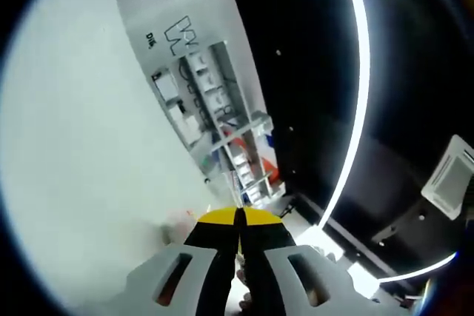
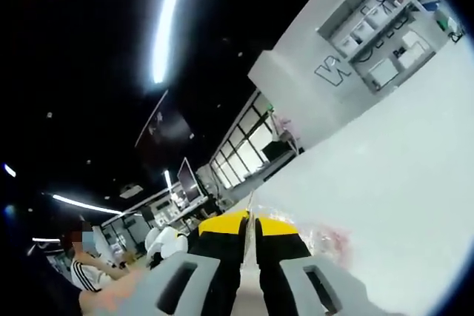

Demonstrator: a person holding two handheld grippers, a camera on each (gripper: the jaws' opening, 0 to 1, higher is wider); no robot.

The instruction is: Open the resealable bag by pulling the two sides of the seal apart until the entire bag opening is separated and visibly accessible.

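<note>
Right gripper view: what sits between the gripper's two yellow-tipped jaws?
A thin clear edge of the resealable bag stands pinched between the closed jaws of the right gripper; more clear film spreads to the right in the right gripper view.

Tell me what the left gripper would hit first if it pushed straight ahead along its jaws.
The left gripper is shut on a thin clear film, likely the bag. Beyond it the way looks free up to the white shelving unit, though depth is unclear.

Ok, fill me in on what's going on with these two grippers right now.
A person is working a clear resealable bag with a handheld gripper in each hand. The left gripper is shut on a thin edge of the bag, and the right gripper is shut on another clear edge, with crinkled plastic trailing beside it. Both are raised and tilted towards the dark ceiling and a white wall. Whether the seal has parted cannot be told.
</note>
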